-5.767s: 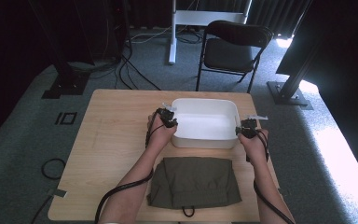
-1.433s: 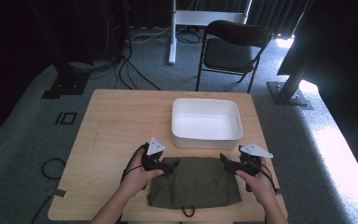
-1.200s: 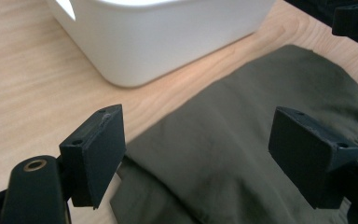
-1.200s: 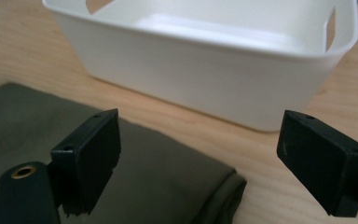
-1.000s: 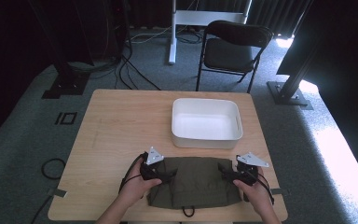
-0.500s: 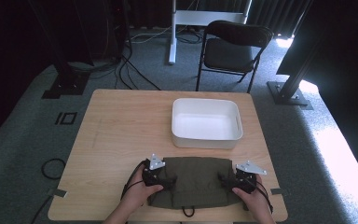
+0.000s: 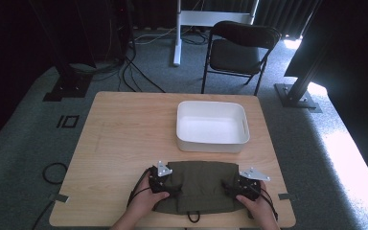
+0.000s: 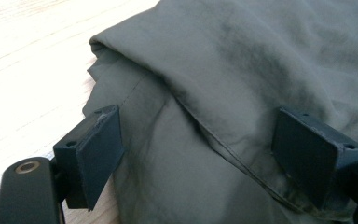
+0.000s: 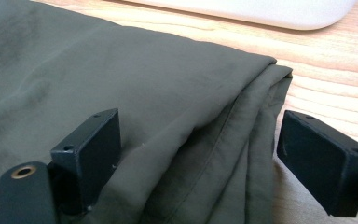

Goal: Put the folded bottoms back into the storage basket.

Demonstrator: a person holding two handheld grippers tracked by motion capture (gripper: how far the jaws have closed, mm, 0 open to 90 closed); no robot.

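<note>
Garment: an olive-green folded cloth [image 7: 199, 187] lying flat on the worktop [image 7: 124, 139], at its near edge, just in front of the person.
Long axis: runs side to side across the worktop, parallel to the near edge; the short side points away toward the tub.
Fold: several layers stacked; at the right end the layered edges show as thin parallel ridges, at the left end an upper flap overlaps a lower layer along a stitched hem.
Fabric: thin, matte woven stuff, softly creased, with a dark cord loop hanging at its near edge.
Left tongs [image 7: 161, 178]: at the cloth's left end, jaws spread wide, one over the left margin by the bare wood, the other over the fabric further in; the cloth lies between them, and the pads do not look pressed together on it.
Right tongs [image 7: 247, 184]: at the cloth's right end, jaws likewise wide apart, one over the cloth, the other outside the folded edge above the wood; nothing pinched.
Hands: one behind each tool, coming in from the near edge.
Tub [image 7: 212, 125]: white, rectangular with rounded corners, smooth plastic look, beyond the cloth and near it, not touching.
Worktop: pale wood grain, rectangular.
Chair [image 7: 239, 50]: dark folding chair beyond the far edge, on grey carpet.
</note>
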